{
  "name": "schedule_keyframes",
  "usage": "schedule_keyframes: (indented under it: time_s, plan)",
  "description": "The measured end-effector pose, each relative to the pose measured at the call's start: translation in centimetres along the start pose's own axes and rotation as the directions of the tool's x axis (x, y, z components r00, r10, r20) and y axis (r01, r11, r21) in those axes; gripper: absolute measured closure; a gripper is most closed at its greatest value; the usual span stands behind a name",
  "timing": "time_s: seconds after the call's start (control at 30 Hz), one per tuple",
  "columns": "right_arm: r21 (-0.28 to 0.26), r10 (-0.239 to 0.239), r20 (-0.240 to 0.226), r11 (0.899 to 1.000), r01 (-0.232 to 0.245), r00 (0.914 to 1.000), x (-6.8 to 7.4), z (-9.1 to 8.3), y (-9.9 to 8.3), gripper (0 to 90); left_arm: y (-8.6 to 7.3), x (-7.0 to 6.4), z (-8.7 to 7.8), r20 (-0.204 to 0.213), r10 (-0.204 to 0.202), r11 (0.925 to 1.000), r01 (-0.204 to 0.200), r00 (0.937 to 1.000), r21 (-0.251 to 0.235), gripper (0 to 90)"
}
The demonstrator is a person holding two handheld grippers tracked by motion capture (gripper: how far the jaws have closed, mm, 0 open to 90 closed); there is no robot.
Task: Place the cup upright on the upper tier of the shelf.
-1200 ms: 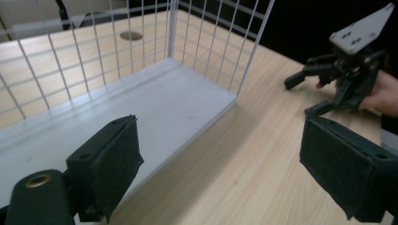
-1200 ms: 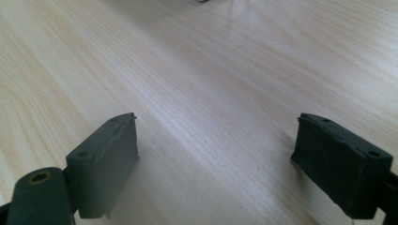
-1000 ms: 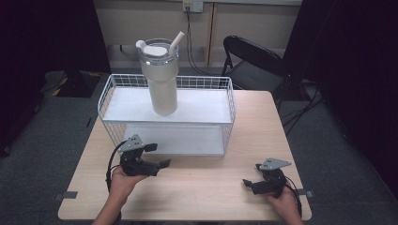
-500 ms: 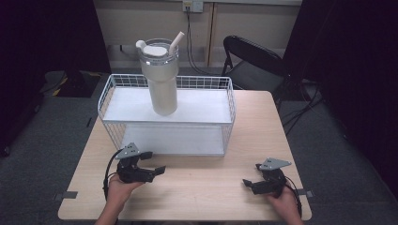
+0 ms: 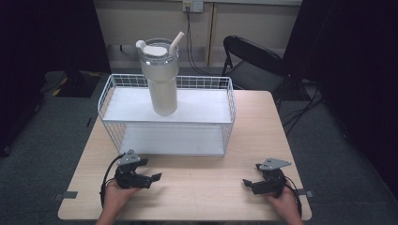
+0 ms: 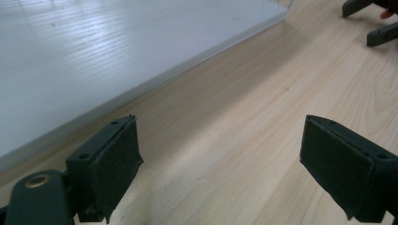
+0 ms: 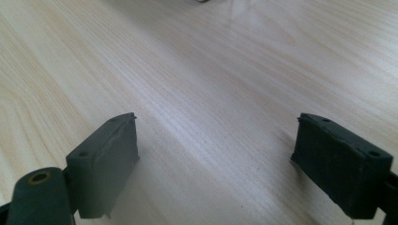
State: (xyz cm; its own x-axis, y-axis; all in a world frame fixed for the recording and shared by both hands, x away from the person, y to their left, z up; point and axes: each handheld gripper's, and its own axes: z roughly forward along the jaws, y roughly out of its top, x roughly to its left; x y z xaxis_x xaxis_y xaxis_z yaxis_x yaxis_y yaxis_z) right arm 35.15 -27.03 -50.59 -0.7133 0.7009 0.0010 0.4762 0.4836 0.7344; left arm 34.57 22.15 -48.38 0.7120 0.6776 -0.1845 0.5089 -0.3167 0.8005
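Bright tabletop, dark surroundings, soft focus

Cream tumbler (image 5: 159,77) upright on wire rack (image 5: 166,119); folding chair (image 5: 253,63) behind table (image 5: 206,187).

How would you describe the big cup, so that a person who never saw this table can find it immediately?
Look at the wooden table, then at the white wire rack on its far half. The tumbler stands upright on the rack's upper shelf, toward the left. It is tall, cream-coloured, with a clear lid and a straw, and it is the one thing standing on the rack.
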Motion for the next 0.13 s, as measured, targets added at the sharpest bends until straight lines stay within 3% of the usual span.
schedule_keyframes:
  time_s: [0.13]
  plan:
    - [0.0,0.0,0.0,1.0,0.0,1.0,0.0,0.0,0.0,13.3,-0.03,-0.22,-0.36,0.0,0.004,1.0,-0.004,1.0,-0.008,11.9]
